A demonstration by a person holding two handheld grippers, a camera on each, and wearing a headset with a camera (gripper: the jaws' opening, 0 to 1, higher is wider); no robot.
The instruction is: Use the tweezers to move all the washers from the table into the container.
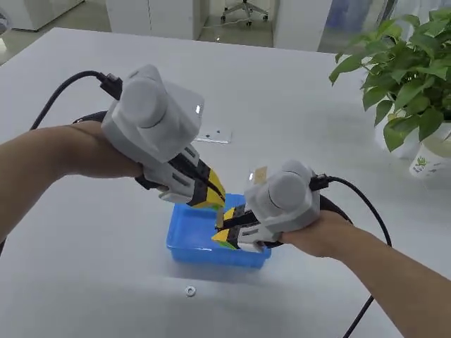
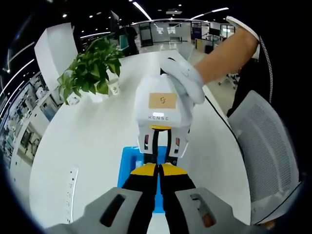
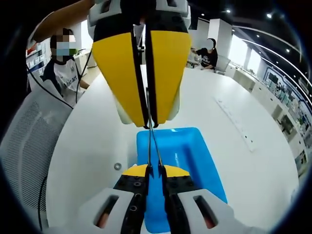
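1. Washer container: blue tray on table, right under both grippers. Inside partly hidden. The floor that shows is bare blue w/ a small glint, so can't tell if anything's been dropped in. Progress: at least one washer left outside; no. done unknown.
2. Left gripper: over tray's far edge. Jaws pressed together, and in right gripper view its yellow pads pinch the tweezers.
3. Right gripper: over tray, tip-to-tip w/ left. Jaws all but closed, w/ tweezer legs running down between them, so pinching too.
4. Tweezers: thin metal, bridging both sets of jaws above the tray. Looks like a regrip or handover, my read. Can't see the tips, and they're nowhere near the washer.
5. Washer: small ring flat on table, near tray's front wall but apart from it. Nothing touches it. Pick-up not yet begun.
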